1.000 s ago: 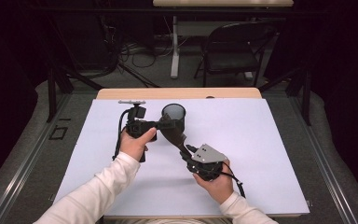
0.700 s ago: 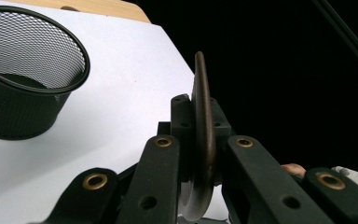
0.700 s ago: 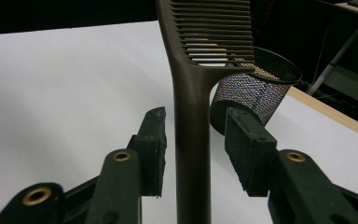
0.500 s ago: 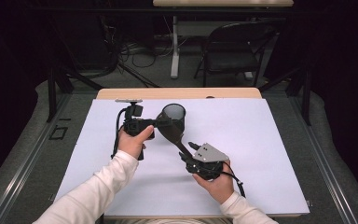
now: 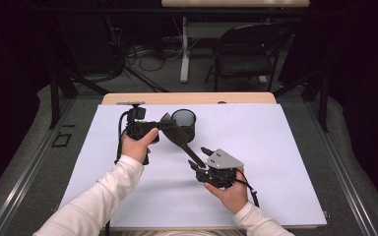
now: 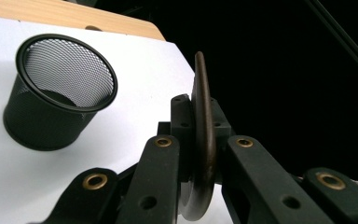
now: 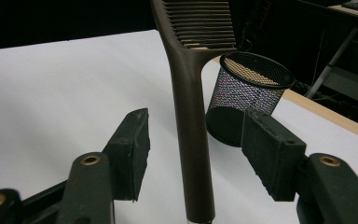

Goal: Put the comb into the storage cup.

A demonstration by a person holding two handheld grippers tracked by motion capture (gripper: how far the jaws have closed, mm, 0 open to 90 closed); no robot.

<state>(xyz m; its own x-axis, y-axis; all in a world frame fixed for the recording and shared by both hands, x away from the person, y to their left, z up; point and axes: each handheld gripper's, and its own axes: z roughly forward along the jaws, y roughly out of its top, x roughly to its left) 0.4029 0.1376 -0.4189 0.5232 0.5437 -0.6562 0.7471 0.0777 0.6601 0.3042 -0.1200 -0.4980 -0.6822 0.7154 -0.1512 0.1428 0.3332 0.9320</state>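
A dark slotted spatula [image 5: 181, 139] slants over the white sheet. My left gripper [image 5: 164, 123] is shut on its head, which the left gripper view shows edge-on as the spatula [image 6: 204, 126] clamped between the jaws of that gripper [image 6: 203, 154]. The spatula's handle [image 7: 191, 126] runs down between the pads of my right gripper [image 7: 196, 154], with a gap on each side. That right gripper [image 5: 199, 156] has just been opening and stands open around the handle's end. A black mesh cup [image 5: 184, 123] stands upright just behind the spatula's head.
The white sheet [image 5: 285, 147] covers a wooden table whose far edge [image 5: 192, 98] shows behind the cup [image 6: 56, 98]. A folding chair [image 5: 246, 54] and cables stand on the floor beyond the table. Bare sheet lies to the right and front.
The right gripper's jaws have spread apart off the spatula handle. The left gripper keeps its hold on the spatula's head, and both hands stay about where they were.
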